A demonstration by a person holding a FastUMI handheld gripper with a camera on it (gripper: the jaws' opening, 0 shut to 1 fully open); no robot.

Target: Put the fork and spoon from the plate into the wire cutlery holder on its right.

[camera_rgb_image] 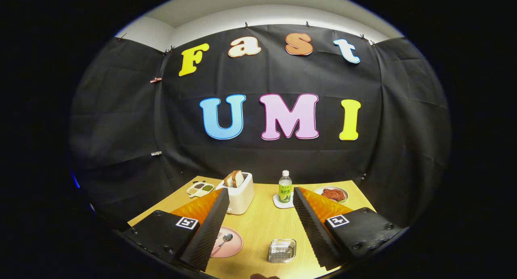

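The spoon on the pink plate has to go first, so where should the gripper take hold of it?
Probably at the handle of the spoon, coming down from above. It lies flat on the pink plate, bowl away, handle slanting toward the near finger, which hides its end. The open gripper should turn its fingers across the handle.

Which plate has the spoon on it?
The pink plate beside the near tongs finger, left of the wire holder; the far plate holds red food.
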